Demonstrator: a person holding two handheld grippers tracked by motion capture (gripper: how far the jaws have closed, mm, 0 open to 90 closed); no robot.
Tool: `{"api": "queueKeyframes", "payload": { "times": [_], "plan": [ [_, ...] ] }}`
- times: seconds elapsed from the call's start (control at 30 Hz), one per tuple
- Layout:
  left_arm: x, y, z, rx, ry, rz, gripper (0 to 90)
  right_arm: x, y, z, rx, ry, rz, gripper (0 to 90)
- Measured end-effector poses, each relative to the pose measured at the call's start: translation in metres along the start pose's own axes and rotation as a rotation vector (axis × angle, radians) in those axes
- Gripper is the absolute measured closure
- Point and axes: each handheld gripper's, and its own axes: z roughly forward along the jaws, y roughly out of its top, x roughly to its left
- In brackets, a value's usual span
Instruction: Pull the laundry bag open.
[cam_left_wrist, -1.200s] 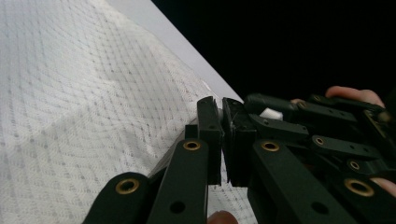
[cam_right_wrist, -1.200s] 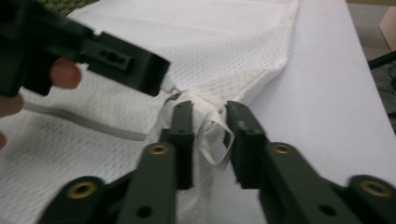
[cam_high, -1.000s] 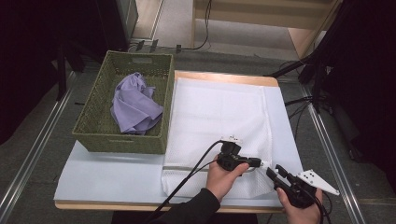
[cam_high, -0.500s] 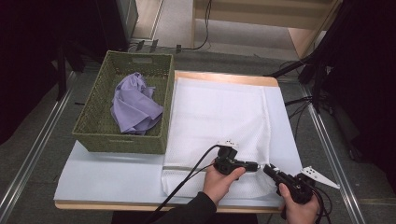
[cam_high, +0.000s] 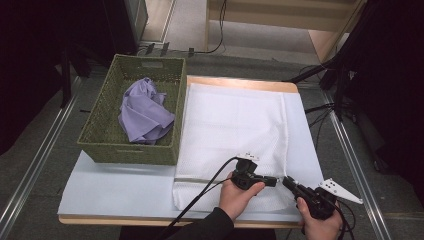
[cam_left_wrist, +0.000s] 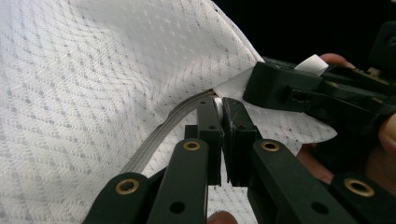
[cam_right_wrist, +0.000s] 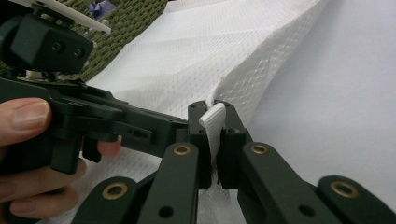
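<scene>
From the high view I see the white cloth (cam_high: 235, 135) spread on the table (cam_high: 120, 190) beside the green basket (cam_high: 100, 150), with my left gripper (cam_high: 274, 181) and right gripper (cam_high: 286, 181) meeting at its near right corner. In the left gripper view my jaws are pinched tight on the cloth's grey-banded hem (cam_left_wrist: 187, 109). In the right gripper view my jaws have just been closing and now clamp a white fold of that corner (cam_right_wrist: 214, 122).

A pale surface (cam_high: 125, 187) with a wooden rim carried two things. A green woven basket (cam_high: 131, 148) stood on its far left part, touching the left edge of a white textured cloth (cam_high: 235, 125). The cloth lay spread over the middle and right, reaching from the far edge almost to the near one.
</scene>
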Motion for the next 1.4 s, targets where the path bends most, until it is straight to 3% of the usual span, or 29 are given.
{"api": "queueKeyframes", "payload": {
  "times": [0.1,0.3,0.57,0.67,0.9,1.03,1.4],
  "plan": [
    [-0.002,0.001,-0.002,0.003,0.031,0.011,87.7,0.001,0.001,-0.002,-0.013,-0.019,-0.013,88.3],
    [-0.004,0.001,-0.004,0.011,0.051,0.036,87.7,0.004,0.001,-0.003,-0.017,-0.051,-0.043,88.5],
    [0.000,-0.006,-0.011,0.025,0.115,0.059,87.7,0.005,0.003,-0.008,-0.039,-0.107,-0.084,88.6],
    [0.000,-0.011,-0.017,0.035,0.157,0.087,87.7,0.007,0.004,-0.008,-0.043,-0.121,-0.101,88.6],
    [0.002,-0.023,-0.036,0.066,0.234,0.156,87.6,0.009,0.004,-0.010,-0.051,-0.146,-0.129,88.6],
    [0.007,-0.029,-0.052,0.051,0.264,0.143,87.6,0.011,0.005,-0.012,-0.059,-0.161,-0.137,88.6],
    [0.015,-0.042,-0.097,0.036,0.390,0.173,87.6,0.011,0.005,-0.013,-0.064,-0.193,-0.160,88.6]
  ]
}}
